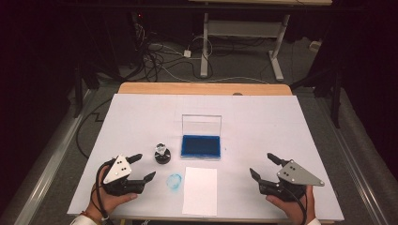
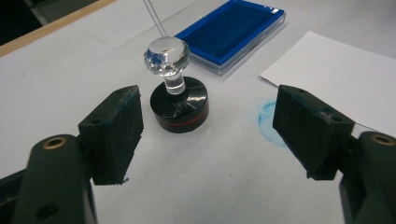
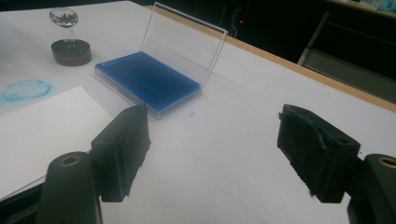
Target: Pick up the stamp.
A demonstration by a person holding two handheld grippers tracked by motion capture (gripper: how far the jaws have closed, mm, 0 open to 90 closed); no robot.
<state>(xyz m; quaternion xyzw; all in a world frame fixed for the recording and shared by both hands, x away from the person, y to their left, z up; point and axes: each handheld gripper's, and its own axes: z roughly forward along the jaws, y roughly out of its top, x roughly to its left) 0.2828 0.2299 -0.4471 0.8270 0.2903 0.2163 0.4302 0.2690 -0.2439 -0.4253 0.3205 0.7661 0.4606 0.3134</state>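
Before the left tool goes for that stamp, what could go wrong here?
The round black stamp with the clear knob is top-heavy, so a pinch on the knob might tip it. The open blue ink pad sits close beside it and its upright clear lid could be knocked. The loose white paper sheet may slide under stamping.

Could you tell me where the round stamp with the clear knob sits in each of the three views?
High view: the stamp stands left of centre, just left of the blue ink pad.
Left gripper view: stamp upper centre, ahead of the open jaws.
Right gripper view: stamp at top left.
Shared landmark: the blue ink pad beside it.
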